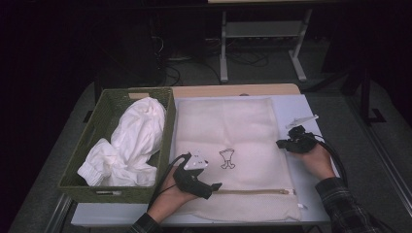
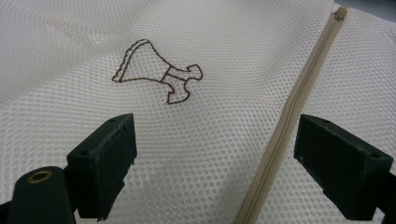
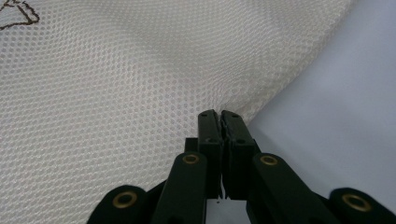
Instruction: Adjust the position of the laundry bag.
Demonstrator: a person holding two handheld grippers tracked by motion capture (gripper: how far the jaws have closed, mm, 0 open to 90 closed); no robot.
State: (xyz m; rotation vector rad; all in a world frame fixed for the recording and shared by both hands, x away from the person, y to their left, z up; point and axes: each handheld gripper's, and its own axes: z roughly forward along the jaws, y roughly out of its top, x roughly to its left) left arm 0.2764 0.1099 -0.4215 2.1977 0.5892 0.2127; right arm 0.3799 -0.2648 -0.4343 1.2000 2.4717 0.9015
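High view first: at the near edge of the tabletop [image 1: 311, 194] we see a cream mesh bag [image 1: 233, 131] lying flat, its zipper [image 1: 252, 191] running along that edge. Our left gripper [image 1: 216, 186] rests near the zipper's left end, jaws spread wide; in the left gripper view they stand over the mesh with the zipper passing just inside one jaw, and nothing is pinched. A brown stitched figure [image 2: 156, 71] lies beyond them. Our right gripper [image 1: 282, 143] sits at the bag's right edge, about midway up; in the right gripper view its jaws are pressed together on the rim of the mesh, where the fabric meets the bare pale tabletop. That strip along the right edge is the free room. Left of the bag, a green wicker basket [image 1: 97, 121] holds white cloth [image 1: 131, 141] and fills the tabletop's left side.
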